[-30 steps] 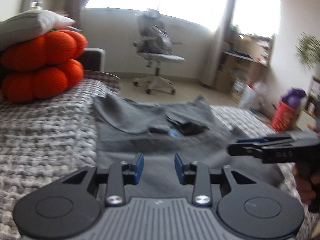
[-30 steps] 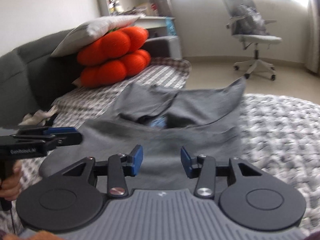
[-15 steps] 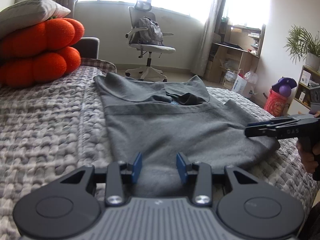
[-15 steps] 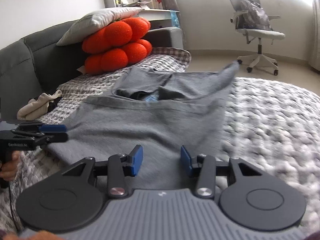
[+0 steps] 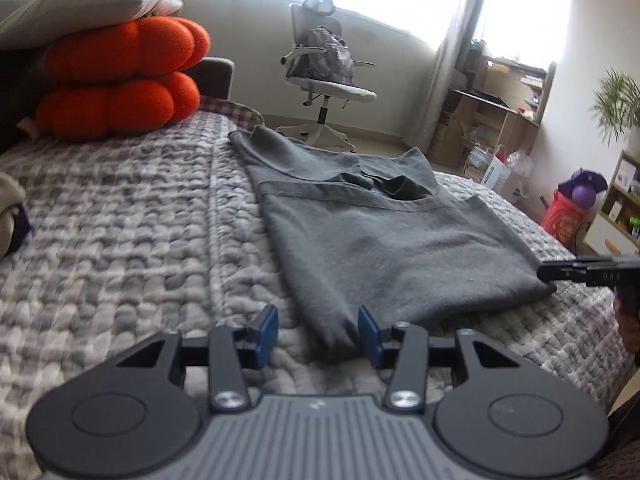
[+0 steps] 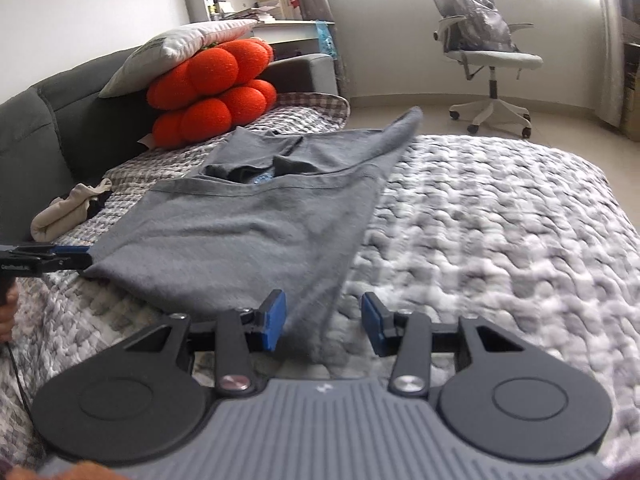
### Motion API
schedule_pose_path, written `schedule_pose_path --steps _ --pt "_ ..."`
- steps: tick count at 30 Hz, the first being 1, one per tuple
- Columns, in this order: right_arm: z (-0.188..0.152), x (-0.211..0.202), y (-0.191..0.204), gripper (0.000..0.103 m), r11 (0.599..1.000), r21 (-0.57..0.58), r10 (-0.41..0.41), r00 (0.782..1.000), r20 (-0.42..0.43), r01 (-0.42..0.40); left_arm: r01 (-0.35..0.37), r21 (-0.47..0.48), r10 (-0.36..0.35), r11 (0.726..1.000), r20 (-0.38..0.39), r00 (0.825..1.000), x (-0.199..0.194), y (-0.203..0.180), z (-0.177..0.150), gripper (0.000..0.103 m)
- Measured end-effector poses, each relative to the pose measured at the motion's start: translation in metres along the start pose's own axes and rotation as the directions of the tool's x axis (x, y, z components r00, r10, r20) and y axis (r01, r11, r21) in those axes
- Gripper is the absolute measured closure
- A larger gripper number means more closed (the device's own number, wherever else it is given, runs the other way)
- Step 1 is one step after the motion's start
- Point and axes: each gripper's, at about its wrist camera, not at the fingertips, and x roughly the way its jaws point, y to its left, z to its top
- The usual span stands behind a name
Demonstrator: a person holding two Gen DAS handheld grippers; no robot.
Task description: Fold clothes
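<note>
A grey T-shirt (image 5: pixel 384 248) lies partly folded on the knitted grey bedspread (image 5: pixel 120 240), its sleeves folded in at the far end. My left gripper (image 5: pixel 318 336) is open, with the shirt's near left corner between its blue pads. My right gripper (image 6: pixel 323 326) is open, with the shirt's near right corner (image 6: pixel 316 336) between its pads. Each gripper shows in the other's view, the right one (image 5: pixel 560 272) and the left one (image 6: pixel 76 258), at the shirt's near corners.
Orange cushions (image 5: pixel 116 80) under a white pillow (image 5: pixel 88 4) sit at the bed's head by a grey sofa (image 6: pixel 48 120). A beige cloth (image 6: pixel 64 212) lies on the left. An office chair (image 6: pixel 484 52), shelves (image 5: pixel 492 120) and a red bag (image 5: pixel 564 220) stand beyond the bed.
Both grippers have pulled back toward me and lowered to the shirt's near edge; the shirt now lies flat and its corners sit between the open pads.
</note>
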Motion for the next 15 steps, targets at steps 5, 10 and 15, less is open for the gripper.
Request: schedule_pose_path --steps 5,10,15 --pt "-0.003 -0.012 -0.009 0.057 0.999 0.036 -0.006 1.0 -0.001 0.006 -0.016 -0.021 0.015 1.0 -0.027 1.0 -0.009 0.006 -0.005 0.057" --pt "-0.003 -0.023 -0.02 0.057 0.992 0.126 0.02 0.999 -0.028 -0.017 -0.005 -0.052 0.002 0.999 -0.054 0.999 -0.02 0.012 -0.008 0.056" --pt "0.001 -0.032 -0.041 0.057 0.937 0.341 0.099 0.994 -0.043 -0.079 0.096 -0.234 -0.117 0.967 -0.076 0.99 -0.026 0.036 -0.007 0.056"
